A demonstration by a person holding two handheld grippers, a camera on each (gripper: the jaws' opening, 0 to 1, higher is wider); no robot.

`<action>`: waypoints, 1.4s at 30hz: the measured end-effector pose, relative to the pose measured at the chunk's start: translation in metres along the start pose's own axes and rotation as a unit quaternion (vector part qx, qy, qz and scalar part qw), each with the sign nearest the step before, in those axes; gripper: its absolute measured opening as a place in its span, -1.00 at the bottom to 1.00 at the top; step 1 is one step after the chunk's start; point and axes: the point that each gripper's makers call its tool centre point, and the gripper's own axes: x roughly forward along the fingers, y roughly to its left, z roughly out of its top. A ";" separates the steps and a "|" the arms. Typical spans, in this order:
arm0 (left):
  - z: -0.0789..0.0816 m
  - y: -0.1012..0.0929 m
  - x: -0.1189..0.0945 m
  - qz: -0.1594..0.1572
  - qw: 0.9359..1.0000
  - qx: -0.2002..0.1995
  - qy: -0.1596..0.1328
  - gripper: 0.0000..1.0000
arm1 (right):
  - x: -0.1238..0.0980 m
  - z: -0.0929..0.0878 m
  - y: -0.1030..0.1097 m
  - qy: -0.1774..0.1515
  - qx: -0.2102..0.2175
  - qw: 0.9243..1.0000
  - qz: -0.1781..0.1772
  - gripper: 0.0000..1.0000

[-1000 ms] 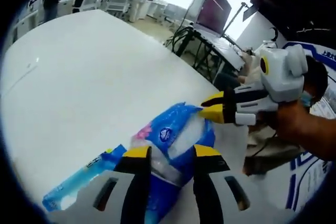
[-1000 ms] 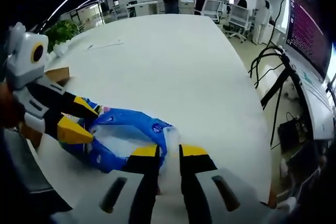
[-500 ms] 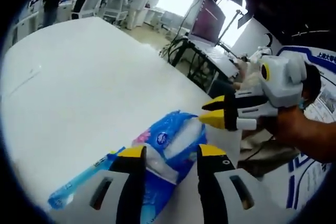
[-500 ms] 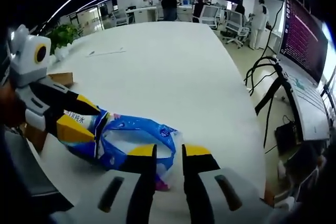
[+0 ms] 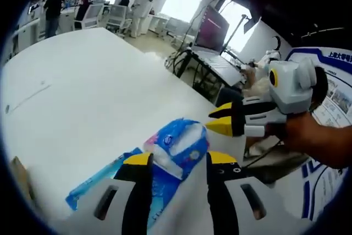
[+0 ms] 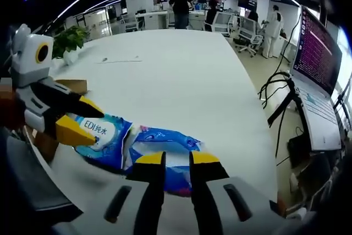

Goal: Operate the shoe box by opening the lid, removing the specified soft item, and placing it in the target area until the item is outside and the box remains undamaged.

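Observation:
A blue wet-wipes packet lies on the white table. My left gripper has its jaws on either side of the packet's near end and grips it. In the right gripper view it comes in from the left, around the packet's printed end. My right gripper hangs just short of the packet's other end, its jaws a narrow gap apart with nothing held. In the left gripper view it is clear of the packet. A brown cardboard box shows behind the left gripper.
The table's edge runs along the right, with cables and a lit monitor beyond it. A potted plant stands at the table's far left. People and chairs stand far back. A person's hand holds the right gripper.
My right gripper has let go of the packet's end and drawn back a little. The packet has sunk flatter onto the table. My left gripper stays around its other end.

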 end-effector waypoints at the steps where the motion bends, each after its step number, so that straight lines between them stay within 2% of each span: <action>1: -0.002 0.001 -0.006 0.000 1.000 -0.002 -0.002 -0.26 | -0.001 0.000 0.003 0.001 0.000 1.000 0.001 -0.70; 6: -0.012 0.004 -0.027 0.002 1.000 -0.007 0.000 -0.27 | -0.005 -0.004 0.024 0.004 0.003 1.000 0.006 -0.69; 14: -0.019 0.009 -0.065 0.010 1.000 -0.009 -0.009 -0.29 | -0.011 -0.006 0.056 0.006 0.005 1.000 0.016 -0.69; 18: -0.023 0.014 -0.083 0.014 1.000 -0.008 -0.014 -0.28 | -0.014 0.000 0.071 0.003 0.000 1.000 0.020 -0.68; 27: -0.043 0.034 -0.121 0.028 0.999 -0.022 -0.018 -0.29 | -0.019 0.011 0.101 0.006 -0.014 0.999 0.029 -0.71; 34: -0.054 0.048 -0.150 0.038 0.998 -0.040 -0.033 -0.28 | -0.021 0.022 0.126 0.002 -0.023 0.999 0.036 -0.71; 42: -0.069 0.063 -0.180 0.056 0.996 -0.055 -0.043 -0.30 | -0.018 0.028 0.167 0.003 -0.036 0.998 0.061 -0.71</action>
